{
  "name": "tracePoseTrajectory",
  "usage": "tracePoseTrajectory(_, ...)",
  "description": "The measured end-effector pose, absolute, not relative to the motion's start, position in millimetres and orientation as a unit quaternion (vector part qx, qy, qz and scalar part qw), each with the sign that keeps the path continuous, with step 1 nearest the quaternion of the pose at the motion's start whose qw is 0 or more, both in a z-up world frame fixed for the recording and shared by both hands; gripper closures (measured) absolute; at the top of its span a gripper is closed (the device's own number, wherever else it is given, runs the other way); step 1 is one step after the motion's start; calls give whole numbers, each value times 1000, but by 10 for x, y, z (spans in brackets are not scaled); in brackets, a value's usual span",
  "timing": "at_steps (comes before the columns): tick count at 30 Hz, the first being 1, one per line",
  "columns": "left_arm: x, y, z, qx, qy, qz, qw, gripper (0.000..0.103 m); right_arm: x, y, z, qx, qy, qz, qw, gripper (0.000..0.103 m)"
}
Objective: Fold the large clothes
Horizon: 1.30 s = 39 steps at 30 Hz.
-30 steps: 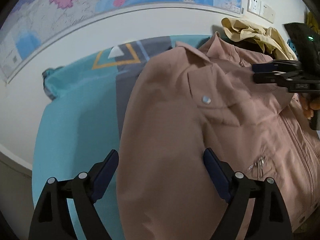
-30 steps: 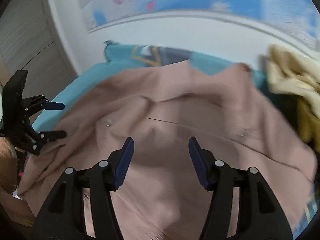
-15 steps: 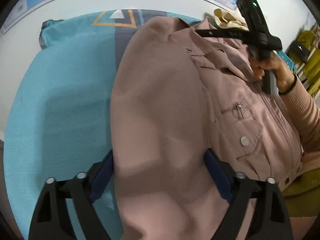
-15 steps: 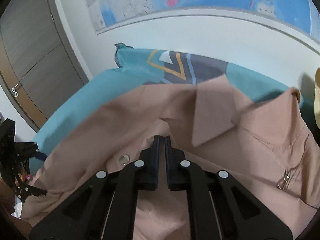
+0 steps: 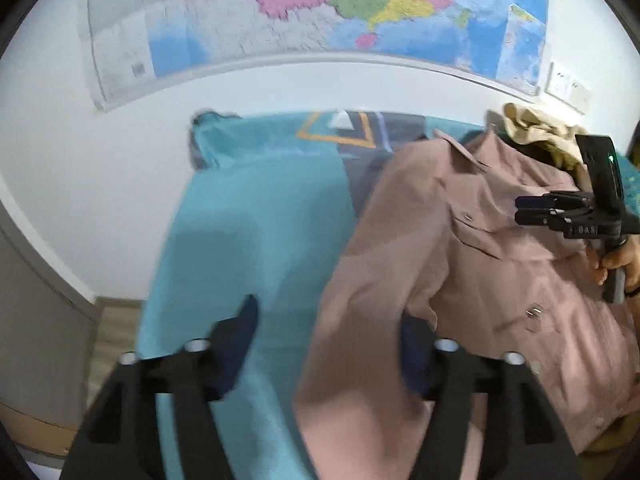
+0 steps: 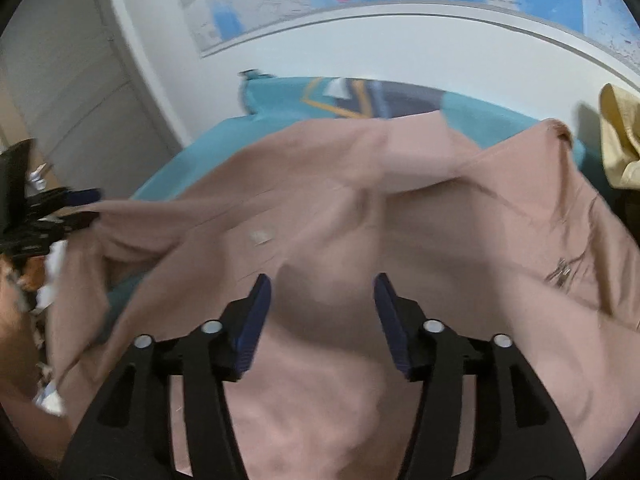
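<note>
Jacket: you had the pink jacket [image 5: 460, 264] spread on the teal bedspread [image 5: 248, 224], collar towards the wall map [image 5: 320, 4], hem towards you, so its long axis ran from you to the wall.
Left claw: your left gripper [image 5: 326, 344] had its jaws apart and had just been closing; a sleeve fold sat between them against the inner finger, the outer finger clear over bare bedspread, no clamp yet.
Right claw: your right gripper [image 6: 322, 312] stood apart, its jaws just reopened, hovering over the jacket front with cloth below and nothing pinched.
Key relation: the sleeve edge lay nearest your left gripper, on the side away from the zip pull [image 6: 558, 276]; I'd judge the fold had to carry that edge across the long axis towards the zip.
Surface: soft bedspread with a grey and orange pattern nearer the map; loose cloth would slide.
Room: white wall under the map, wall sockets [image 5: 568, 88], a yellow garment [image 5: 536, 132] heaped beside the collar, a grey door [image 6: 60, 92] off to one side.
</note>
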<state>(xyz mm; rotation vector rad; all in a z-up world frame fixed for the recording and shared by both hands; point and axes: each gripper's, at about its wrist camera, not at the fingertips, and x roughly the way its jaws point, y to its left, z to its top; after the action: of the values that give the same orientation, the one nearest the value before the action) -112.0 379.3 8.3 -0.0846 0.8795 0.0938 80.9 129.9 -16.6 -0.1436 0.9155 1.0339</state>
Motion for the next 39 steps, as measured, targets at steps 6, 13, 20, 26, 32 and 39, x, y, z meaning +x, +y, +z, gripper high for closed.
tracePoseTrajectory(6, -1366, 3853, -290, -107, 464, 12, 879, 30, 166, 1425, -82, -86, 416, 577, 697, 39)
tracePoseTrajectory(13, -1723, 3833, -567, -179, 474, -36, 861, 23, -575, 1888, -38, -76, 416, 695, 581, 30)
tracePoseTrajectory(20, -1781, 3624, -517, -163, 466, -50, 868, 97, -1147, 2503, -229, -130, 428, 723, 526, 24)
tracePoseTrajectory(26, -1633, 3599, 206, -144, 420, -45, 895, 98, -1188, 2630, -182, -88, 422, 720, 544, 46)
tracePoseTrajectory(32, -1386, 3280, 794, -116, 366, -120, 916, 56, -774, 2151, 416, 35, 372, 752, 543, 99)
tracePoseTrajectory(39, -1316, 3146, 969, -117, 284, -175, 935, 27, 163, 769, 521, 193, 367, 660, 627, 99)
